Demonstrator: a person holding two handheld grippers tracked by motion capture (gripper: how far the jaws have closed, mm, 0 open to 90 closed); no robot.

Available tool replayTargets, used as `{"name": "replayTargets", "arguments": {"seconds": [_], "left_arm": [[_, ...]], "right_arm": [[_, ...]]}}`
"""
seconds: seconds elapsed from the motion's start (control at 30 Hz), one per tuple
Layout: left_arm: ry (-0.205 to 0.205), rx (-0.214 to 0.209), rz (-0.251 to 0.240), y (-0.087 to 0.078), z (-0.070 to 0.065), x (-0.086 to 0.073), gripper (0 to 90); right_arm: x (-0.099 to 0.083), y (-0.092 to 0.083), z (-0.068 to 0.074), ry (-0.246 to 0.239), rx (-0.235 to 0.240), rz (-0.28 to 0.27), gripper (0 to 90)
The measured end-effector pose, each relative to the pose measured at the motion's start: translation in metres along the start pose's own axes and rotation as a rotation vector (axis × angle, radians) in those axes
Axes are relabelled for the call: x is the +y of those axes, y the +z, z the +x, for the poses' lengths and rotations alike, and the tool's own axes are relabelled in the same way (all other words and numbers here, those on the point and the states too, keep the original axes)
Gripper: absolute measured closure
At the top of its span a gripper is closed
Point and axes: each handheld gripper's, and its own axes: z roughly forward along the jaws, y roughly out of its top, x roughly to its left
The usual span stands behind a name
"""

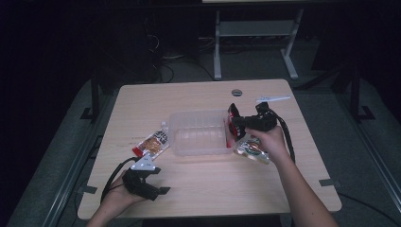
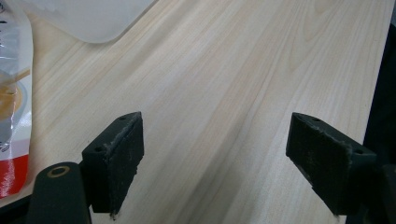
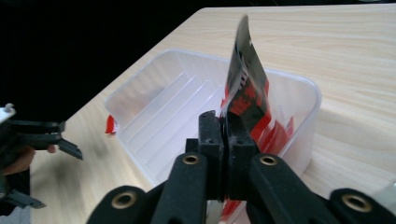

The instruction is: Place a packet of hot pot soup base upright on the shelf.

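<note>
A clear plastic container [image 1: 196,135] sits in the middle of the wooden table. My right gripper [image 1: 235,126] is at its right end, shut on a red and black snack packet [image 1: 232,113]. In the right gripper view the packet [image 3: 246,88] stands upright from the closed pads [image 3: 225,121], over the inside of the container [image 3: 163,107] by its near wall. My left gripper [image 1: 161,180] rests near the front left of the table, open, with only bare wood between its jaws [image 2: 219,154].
An orange and red packet [image 1: 152,143] lies left of the container and shows at the left edge of the left gripper view [image 2: 11,116]. A green and white packet [image 1: 253,150] lies under the right hand. A white strip [image 1: 273,99] and a grey cap [image 1: 236,92] lie at the back.
</note>
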Motion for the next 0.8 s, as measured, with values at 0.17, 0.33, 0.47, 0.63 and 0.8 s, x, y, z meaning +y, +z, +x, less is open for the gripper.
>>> {"name": "replayTargets", "arguments": {"seconds": [0.17,0.33,0.47,0.63,0.8], "left_arm": [[-0.01,0.0,-0.008,0.0,0.0,0.0,18.8],[-0.009,0.002,-0.007,0.0,0.0,0.0,18.8],[-0.008,0.003,-0.002,-0.001,0.001,0.0,18.8],[-0.009,0.011,-0.008,-0.002,0.003,-0.001,18.8],[-0.028,0.017,-0.018,-0.003,0.004,-0.001,18.8]], "right_arm": [[0.001,0.0,-0.001,0.001,0.005,-0.02,78.4],[0.003,-0.006,0.0,-0.01,0.021,-0.044,65.7],[0.003,-0.015,0.003,-0.049,0.004,-0.047,53.9],[0.002,-0.029,0.012,-0.123,-0.054,-0.028,42.2],[-0.005,-0.041,0.018,-0.163,-0.098,-0.01,32.7]]}}
